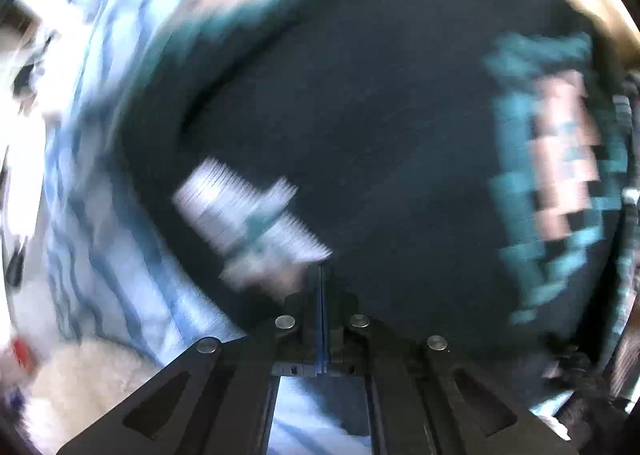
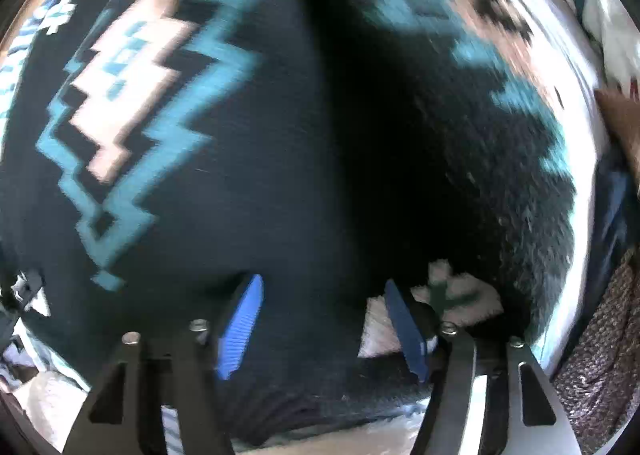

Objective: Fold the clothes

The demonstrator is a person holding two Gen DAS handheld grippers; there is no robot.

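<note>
Sweater (image 2: 248,183) beneath both, left hand-held gripper (image 1: 322,279) closed, right hand-held gripper (image 2: 324,319) apart.

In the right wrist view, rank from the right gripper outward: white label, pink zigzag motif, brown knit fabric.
From the right gripper:
1. White label, just beside the right-hand finger.
2. Brown knit fabric, lower right edge.
3. Pink zigzag motif, upper left on the sweater.

Blue-striped bedsheet (image 1: 120,215) and a brown knitted blanket (image 2: 600,355), brightly lit.
</note>
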